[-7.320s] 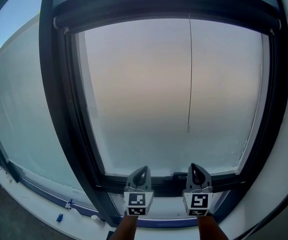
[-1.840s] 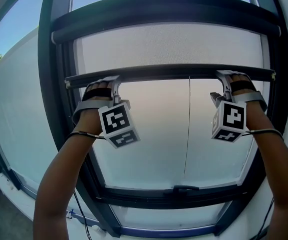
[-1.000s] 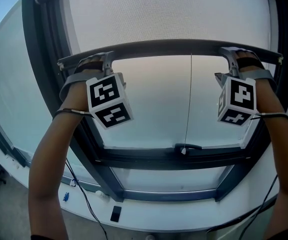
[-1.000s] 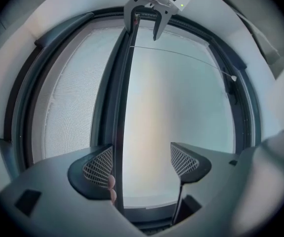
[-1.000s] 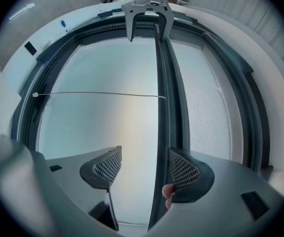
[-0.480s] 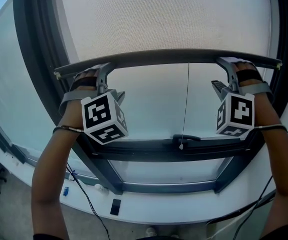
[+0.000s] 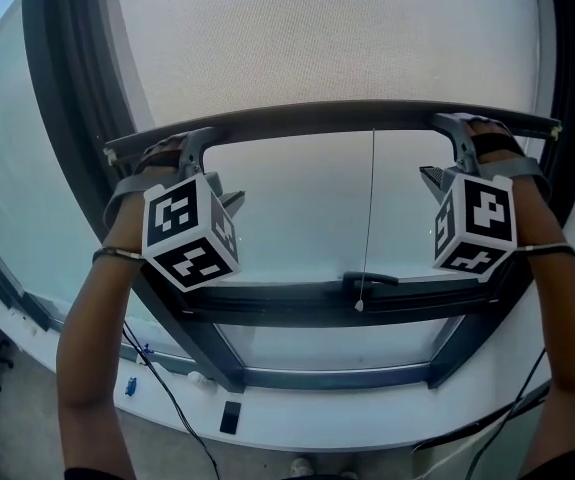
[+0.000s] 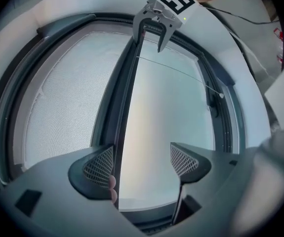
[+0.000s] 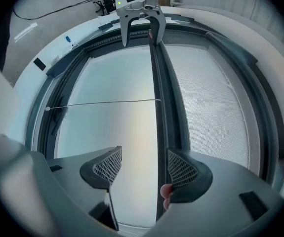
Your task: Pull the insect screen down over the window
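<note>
The insect screen [image 7: 317, 38], a fine pale mesh, is covering the upper part of the window. Its dark pull bar [image 7: 327, 118] is lying level about midway down the pane, long axis running left to right. You are hooking the left gripper [image 8: 142, 163] over the bar's left end and the right gripper [image 9: 144, 168] over its right end, neither nearer. Both pairs of jaws are standing spread, with the bar resting against one pad, not pinched. The bottom frame [image 7: 347, 306] is lying below the bar, so the coming pull is probably heading straight down. A pull cord [image 7: 370, 208] is hanging from the bar.
</note>
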Motion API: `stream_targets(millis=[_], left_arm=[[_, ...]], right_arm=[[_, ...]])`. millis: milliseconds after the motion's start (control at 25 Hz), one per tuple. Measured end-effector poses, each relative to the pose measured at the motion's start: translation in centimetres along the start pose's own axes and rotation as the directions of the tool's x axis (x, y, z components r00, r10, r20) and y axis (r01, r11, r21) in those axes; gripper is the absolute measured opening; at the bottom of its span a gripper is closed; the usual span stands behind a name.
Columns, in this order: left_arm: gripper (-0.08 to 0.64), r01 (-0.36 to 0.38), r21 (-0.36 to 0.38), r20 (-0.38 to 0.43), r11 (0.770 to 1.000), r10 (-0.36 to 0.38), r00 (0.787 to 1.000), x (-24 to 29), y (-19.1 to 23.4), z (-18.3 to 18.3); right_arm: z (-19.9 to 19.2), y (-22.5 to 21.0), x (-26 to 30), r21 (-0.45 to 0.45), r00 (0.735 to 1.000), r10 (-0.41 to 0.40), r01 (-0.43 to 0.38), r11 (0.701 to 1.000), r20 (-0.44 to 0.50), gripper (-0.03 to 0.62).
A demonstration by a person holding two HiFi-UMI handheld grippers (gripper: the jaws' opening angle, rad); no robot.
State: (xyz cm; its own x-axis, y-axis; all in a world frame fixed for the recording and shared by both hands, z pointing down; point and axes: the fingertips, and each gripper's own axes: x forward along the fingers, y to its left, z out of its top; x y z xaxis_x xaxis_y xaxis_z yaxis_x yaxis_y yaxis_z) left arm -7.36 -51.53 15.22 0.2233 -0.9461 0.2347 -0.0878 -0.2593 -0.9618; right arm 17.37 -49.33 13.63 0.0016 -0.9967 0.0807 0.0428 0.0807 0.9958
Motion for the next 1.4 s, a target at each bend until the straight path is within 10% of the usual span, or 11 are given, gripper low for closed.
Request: stream_targets(millis=[760,1400], left_arm=[[0.354,0.115,0.053,-0.030,0.992,-0.114,0.993,-0.6,-0.7,-0.6],[0.354,-0.025,0.093,-0.039,0.995,0.029,0.999,1.6,-4.2,-1.2]], right_arm=[[0.6,0.7,-1.4,0.032,0.985,0.173,-0.173,0.984,0.000,0.278],[0.2,4.5,0.6,-0.002,0.998,0.044,-0.045,0.999,-0.055,0.278]])
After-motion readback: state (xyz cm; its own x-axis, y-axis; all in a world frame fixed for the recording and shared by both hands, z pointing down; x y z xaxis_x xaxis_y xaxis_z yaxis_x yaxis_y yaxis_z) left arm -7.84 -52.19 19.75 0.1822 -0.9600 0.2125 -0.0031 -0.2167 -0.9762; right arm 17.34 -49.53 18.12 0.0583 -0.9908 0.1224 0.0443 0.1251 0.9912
